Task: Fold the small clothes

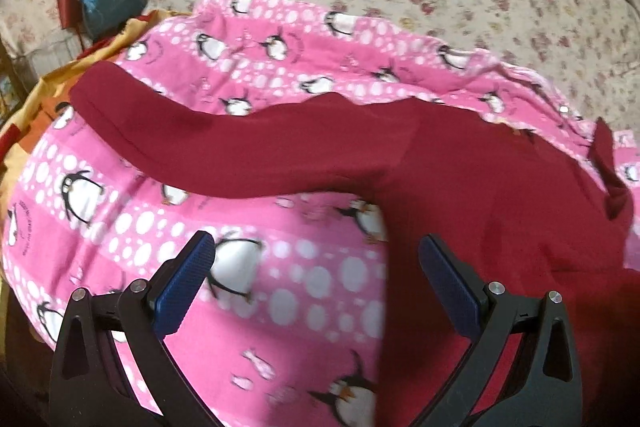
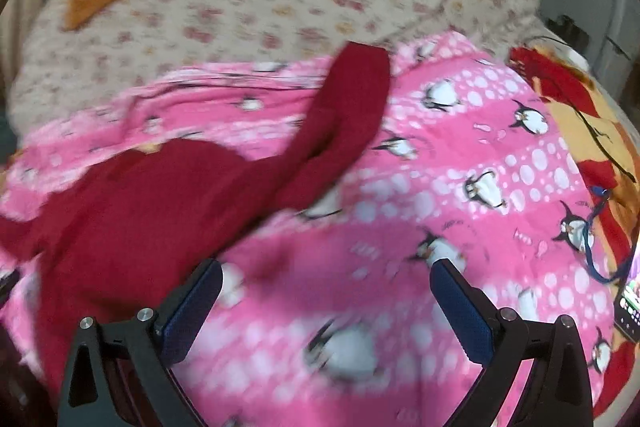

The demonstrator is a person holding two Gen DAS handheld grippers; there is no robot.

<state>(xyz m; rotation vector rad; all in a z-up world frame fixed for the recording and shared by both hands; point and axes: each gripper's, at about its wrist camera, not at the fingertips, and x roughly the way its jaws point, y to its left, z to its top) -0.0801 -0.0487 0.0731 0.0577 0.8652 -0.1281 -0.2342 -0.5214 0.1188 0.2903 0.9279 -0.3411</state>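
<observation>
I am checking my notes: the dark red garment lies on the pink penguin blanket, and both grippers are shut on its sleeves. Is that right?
Not quite. The dark red garment does lie on the pink penguin blanket, but the left gripper and right gripper are both open, holding nothing, as each wrist view shows.

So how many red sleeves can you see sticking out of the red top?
2. In the left wrist view, one long sleeve stretches left across the pink penguin blanket, and a short bit of the other sleeve pokes out at the far right, mostly hidden.
</observation>
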